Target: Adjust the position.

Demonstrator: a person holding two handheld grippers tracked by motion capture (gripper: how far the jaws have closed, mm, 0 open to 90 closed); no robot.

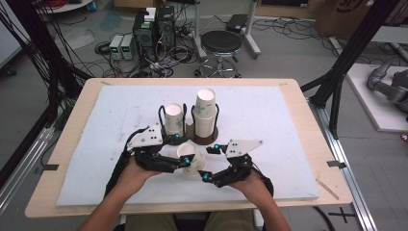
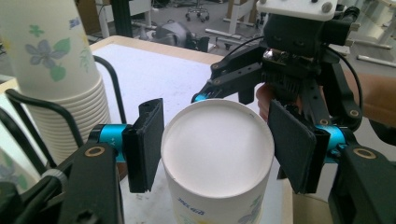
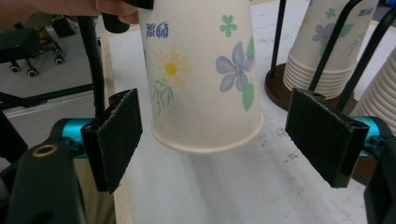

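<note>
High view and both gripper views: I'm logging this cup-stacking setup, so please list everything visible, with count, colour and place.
Flowered white paper cup: one, upside down, held between the two tools at the mat's front centre.
Stacks of flowered white paper cups: two, a short one and a taller one, behind the held cup.
Round brown base with black wire uprights: one visible under the taller stack.
White foam mat: one, covering the tabletop.
Light wooden table: one.
Black round stool: one, on the floor beyond the table.
Left tool: black, shut on the cup.
Right tool: black, open either side of the cup's rim.
</note>
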